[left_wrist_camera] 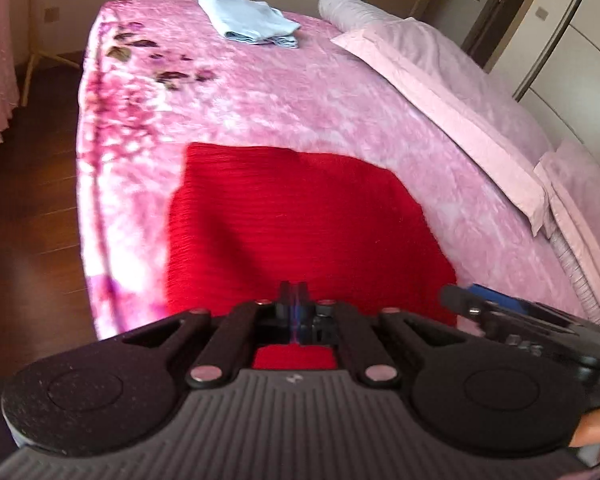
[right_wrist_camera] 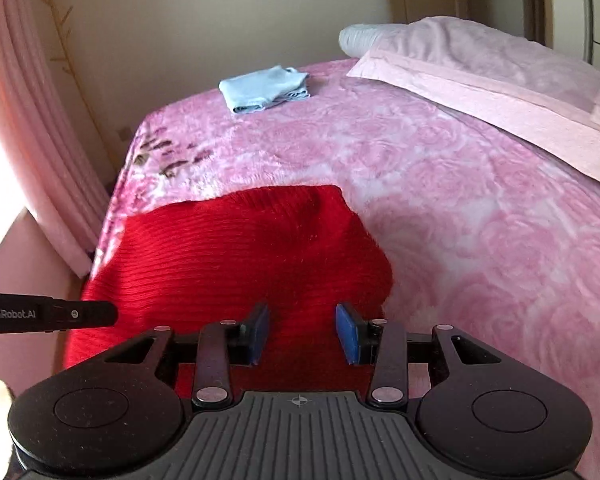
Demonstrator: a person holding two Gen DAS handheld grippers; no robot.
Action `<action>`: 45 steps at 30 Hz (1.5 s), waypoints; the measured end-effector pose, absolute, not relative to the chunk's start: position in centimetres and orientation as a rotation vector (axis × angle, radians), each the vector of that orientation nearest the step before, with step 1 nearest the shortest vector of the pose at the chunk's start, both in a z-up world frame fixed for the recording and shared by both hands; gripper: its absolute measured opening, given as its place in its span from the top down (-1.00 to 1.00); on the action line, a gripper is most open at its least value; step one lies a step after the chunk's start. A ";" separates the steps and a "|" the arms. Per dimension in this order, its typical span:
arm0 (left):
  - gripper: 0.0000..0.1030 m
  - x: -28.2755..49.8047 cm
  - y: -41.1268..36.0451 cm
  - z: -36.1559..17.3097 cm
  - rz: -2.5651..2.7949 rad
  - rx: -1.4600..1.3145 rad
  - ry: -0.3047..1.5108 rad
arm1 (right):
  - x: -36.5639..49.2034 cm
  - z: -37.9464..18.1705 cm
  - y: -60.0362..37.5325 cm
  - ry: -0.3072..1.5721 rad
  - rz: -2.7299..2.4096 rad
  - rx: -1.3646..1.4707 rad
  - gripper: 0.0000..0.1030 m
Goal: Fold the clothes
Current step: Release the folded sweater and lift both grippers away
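Red knit, a sweater [right_wrist_camera: 236, 264] lies on the bed [right_wrist_camera: 440, 184], near its foot corner, already doubled over by the look of it. The left gripper [left_wrist_camera: 295, 294] has its jaws pressed together over the sweater's near edge; whether cloth is pinched between them I cannot tell. The right gripper [right_wrist_camera: 302, 334] hangs open above the near edge, gripping nothing. If only one layer gets caught, the fold could slide apart. A folded blue garment [right_wrist_camera: 264, 88] sits far up the bed.
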State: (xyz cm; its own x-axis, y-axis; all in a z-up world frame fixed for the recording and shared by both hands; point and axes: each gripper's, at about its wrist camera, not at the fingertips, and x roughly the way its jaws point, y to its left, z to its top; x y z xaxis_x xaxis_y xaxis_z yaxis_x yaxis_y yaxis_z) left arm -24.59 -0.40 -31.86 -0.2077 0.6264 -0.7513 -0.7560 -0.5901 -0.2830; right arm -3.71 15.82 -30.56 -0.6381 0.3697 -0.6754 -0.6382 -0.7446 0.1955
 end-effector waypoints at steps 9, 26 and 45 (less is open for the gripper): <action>1.00 -26.6 -1.7 -34.1 1.952 -1.269 0.214 | -5.9 -33.0 14.7 0.546 2.348 -1.000 0.20; 0.46 -23.3 -2.3 -34.1 1.886 -1.537 0.519 | -4.1 -31.7 13.1 0.777 2.131 -1.211 -0.54; 0.28 -26.0 -3.9 -32.9 1.805 -1.462 0.511 | -6.1 -30.3 10.4 0.755 2.014 -1.207 -0.54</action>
